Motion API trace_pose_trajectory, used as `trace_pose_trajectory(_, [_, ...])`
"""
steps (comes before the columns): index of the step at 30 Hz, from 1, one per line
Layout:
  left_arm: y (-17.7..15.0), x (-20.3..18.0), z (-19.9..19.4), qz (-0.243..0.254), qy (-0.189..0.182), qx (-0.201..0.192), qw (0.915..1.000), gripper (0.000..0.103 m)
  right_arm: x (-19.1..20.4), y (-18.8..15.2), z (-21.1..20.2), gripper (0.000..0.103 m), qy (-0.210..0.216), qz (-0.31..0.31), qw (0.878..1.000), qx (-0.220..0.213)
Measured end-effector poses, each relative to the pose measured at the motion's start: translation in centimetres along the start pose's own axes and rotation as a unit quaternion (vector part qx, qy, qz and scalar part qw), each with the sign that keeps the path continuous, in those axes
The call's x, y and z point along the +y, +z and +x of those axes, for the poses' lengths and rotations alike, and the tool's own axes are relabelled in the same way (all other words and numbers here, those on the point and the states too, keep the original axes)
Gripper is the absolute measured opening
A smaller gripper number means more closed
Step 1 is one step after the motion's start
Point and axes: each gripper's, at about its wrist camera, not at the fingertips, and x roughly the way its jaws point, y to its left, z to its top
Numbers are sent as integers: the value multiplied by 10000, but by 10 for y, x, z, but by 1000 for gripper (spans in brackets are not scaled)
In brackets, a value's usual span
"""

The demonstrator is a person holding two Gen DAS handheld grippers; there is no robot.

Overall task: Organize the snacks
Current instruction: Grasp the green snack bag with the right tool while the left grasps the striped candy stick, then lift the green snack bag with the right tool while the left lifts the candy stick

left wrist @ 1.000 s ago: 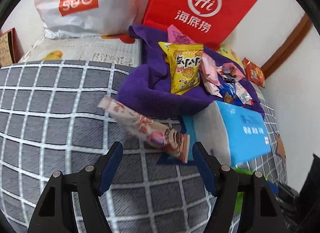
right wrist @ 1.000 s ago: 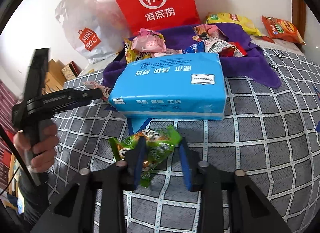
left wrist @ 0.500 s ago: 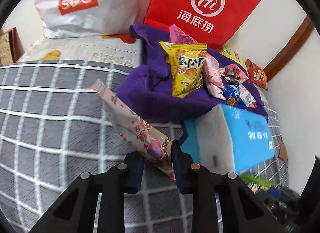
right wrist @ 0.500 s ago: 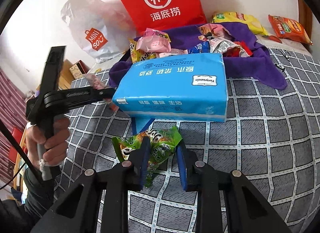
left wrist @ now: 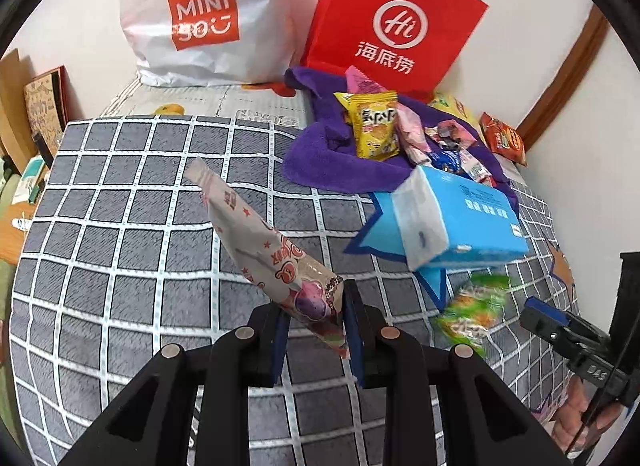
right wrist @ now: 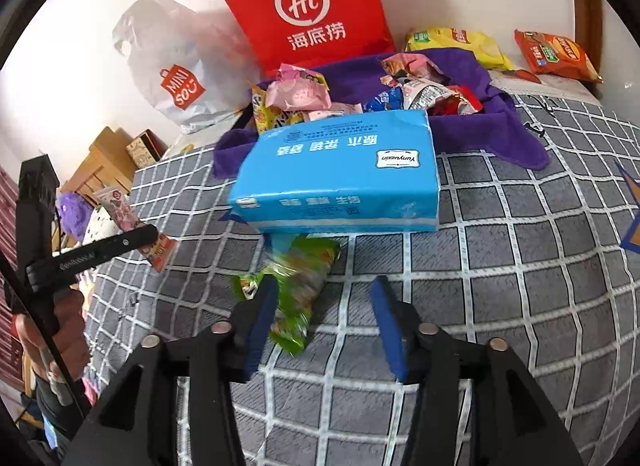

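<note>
My left gripper (left wrist: 314, 320) is shut on the lower end of a long pink snack packet (left wrist: 264, 242), held up off the grey checked bedspread (left wrist: 120, 250). The right gripper (right wrist: 324, 306) has its jaws opening; the green snack packet (right wrist: 298, 286) lies blurred by the left finger with the pads off it. In front of it lies a blue tissue pack (right wrist: 340, 169). Behind that, a purple towel (right wrist: 480, 129) carries several snack packets (right wrist: 298, 91). In the right wrist view the left gripper (right wrist: 154, 236) holds the pink packet (right wrist: 120, 207) at the left.
A red paper bag (left wrist: 394, 21) and a white MINISO bag (left wrist: 200, 17) lean against the back wall. A yellow packet (right wrist: 460, 43) and an orange packet (right wrist: 556, 53) lie at the back right. Boxes (right wrist: 108, 161) stand beyond the bed's left edge.
The left gripper shut on the pink packet and lifted it off the bedspread. The right gripper, shut on the green packet before, has spread its fingers and the packet has dropped free.
</note>
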Motion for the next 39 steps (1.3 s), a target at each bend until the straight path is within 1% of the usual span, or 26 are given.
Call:
trace_pose_trajectory(2, [-6, -1, -2, 18, -39, -5, 10000, 24, 3, -4, -7, 57, 2, -5, 10000, -71])
trace_pose_trajectory(4, [-10, -1, -1, -6, -97, 23, 10000, 24, 10, -8, -5, 58, -23, -56, 10000, -21])
trace_pose_trajectory(10, [-21, 8, 0, -77, -202, 80, 9997, 24, 27, -9, 24, 59, 265, 223, 9993, 172])
trace_pose_trajectory(15, [-24, 19, 0, -173, -236, 82, 9995, 24, 29, -1, 62, 60, 76, 690, 9969, 381])
trace_pose_trajectory(16, [-24, 20, 0, -182, -237, 85, 9995, 24, 28, 0, 65, 60, 73, 760, 9964, 365])
trace_pose_trajectory(17, [-25, 22, 0, -191, -240, 88, 9995, 24, 28, 1, 65, 60, 49, 798, 9966, 219])
trace_pose_trajectory(18, [-25, 23, 1, -188, -248, 92, 9995, 24, 28, 3, 66, 60, -22, 809, 9966, 160])
trace_pose_trajectory(19, [-25, 23, 2, -182, -251, 101, 9995, 24, 30, 5, 68, 56, -58, 782, 9968, 175])
trace_pose_trajectory(20, [-25, 22, 2, -172, -254, 108, 9995, 24, 31, 5, 68, 43, -116, 709, 9973, 178])
trace_pose_trajectory(21, [-25, 21, 3, -150, -265, 115, 9995, 24, 34, 5, 69, 44, -221, 508, 9982, 216])
trace_pose_trajectory(24, [-24, 11, 5, -40, -333, 147, 9993, 24, 37, 0, 63, 42, -178, 109, 9994, 283])
trace_pose_trajectory(28, [-25, -14, 13, 217, -426, 277, 9985, 24, 22, -8, 35, 42, -495, -186, 9986, 80])
trace_pose_trajectory(32, [-27, -42, 22, 442, -527, 435, 9967, 24, -4, -14, 10, 42, -844, -213, 9962, -99])
trace_pose_trajectory(35, [-28, -62, 28, 633, -489, 475, 9957, 24, -24, -20, 1, 41, -1106, -158, 9935, -199])
trace_pose_trajectory(37, [-30, -74, 33, 751, -413, 486, 9951, 24, -37, -24, 1, 38, -1143, -132, 9931, -226])
trace_pose_trajectory(39, [-33, -82, 39, 837, -315, 510, 9947, 24, -46, -28, 1, 38, -1043, -127, 9940, -298])
